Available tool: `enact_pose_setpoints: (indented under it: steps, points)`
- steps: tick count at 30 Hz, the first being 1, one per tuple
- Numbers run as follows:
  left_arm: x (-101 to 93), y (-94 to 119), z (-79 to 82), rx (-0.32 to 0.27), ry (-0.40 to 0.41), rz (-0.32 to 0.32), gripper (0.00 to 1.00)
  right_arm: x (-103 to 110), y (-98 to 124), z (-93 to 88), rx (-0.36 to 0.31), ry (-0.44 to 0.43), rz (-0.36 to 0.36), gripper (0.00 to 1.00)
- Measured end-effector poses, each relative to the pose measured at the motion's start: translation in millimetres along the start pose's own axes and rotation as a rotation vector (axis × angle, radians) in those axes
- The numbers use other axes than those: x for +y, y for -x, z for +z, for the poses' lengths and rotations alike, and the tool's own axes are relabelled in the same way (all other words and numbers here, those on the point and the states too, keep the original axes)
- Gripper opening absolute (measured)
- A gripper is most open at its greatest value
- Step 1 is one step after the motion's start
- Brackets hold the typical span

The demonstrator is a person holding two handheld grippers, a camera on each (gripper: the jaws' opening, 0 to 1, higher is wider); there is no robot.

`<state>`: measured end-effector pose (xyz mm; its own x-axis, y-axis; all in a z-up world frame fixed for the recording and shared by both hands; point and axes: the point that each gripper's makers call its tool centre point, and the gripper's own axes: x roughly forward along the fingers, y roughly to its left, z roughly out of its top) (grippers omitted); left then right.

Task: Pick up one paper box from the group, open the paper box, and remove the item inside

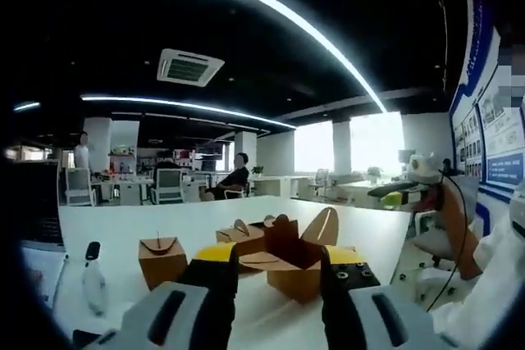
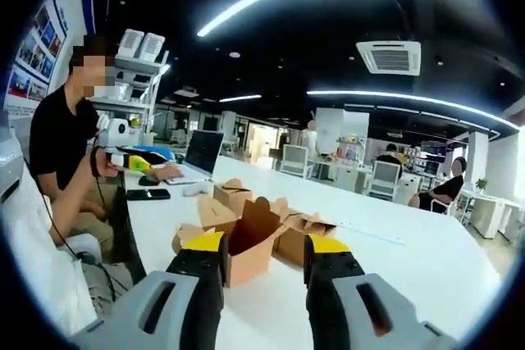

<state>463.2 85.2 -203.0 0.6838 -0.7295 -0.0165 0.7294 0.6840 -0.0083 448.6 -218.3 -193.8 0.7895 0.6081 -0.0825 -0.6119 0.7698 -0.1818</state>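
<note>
**Brown paper boxes on the white desk, one standing open**

Brown card makes up the whole group of paper boxes on the white desk (image 1: pixel 148 223). In the left gripper view the open paper box (image 1: pixel 289 258) sits at the centre, just beyond the jaw tips, its flaps spread wide and its dark inside showing; what lies inside cannot be told. At 9 o'clock from it stands a closed box (image 1: pixel 161 258), apart from the others, and a third box (image 1: pixel 239 235) sits just behind the open one at about 11 o'clock. In the right gripper view the open paper box (image 2: pixel 248 239) appears between the jaws, with another box (image 2: pixel 302 235) at its 3 o'clock and one more (image 2: pixel 232 195) at 12 o'clock behind it.

Both grippers are off the boxes. The left gripper (image 1: pixel 276 266) has its yellow-tipped jaws spread apart and holds nothing. The right gripper (image 2: pixel 266 249) is likewise parted and empty.

At 8 o'clock in the left gripper view a white bottle-like object (image 1: pixel 93 280) lies on the desk. In the right gripper view a seated person (image 2: pixel 70 153) in a black shirt is at 9 o'clock beside the desk, with a black phone (image 2: pixel 148 194) and a laptop (image 2: pixel 199 155) near them.
</note>
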Motion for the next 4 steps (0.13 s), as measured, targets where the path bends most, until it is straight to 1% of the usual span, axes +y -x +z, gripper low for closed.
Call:
enact_pose_setpoints:
  steps: [4]
  points:
    - [-1.0,1.4,0.6,0.001,-0.002,0.003,0.41,-0.6,1.3,0.0,0.0,0.002,-0.003,0.38]
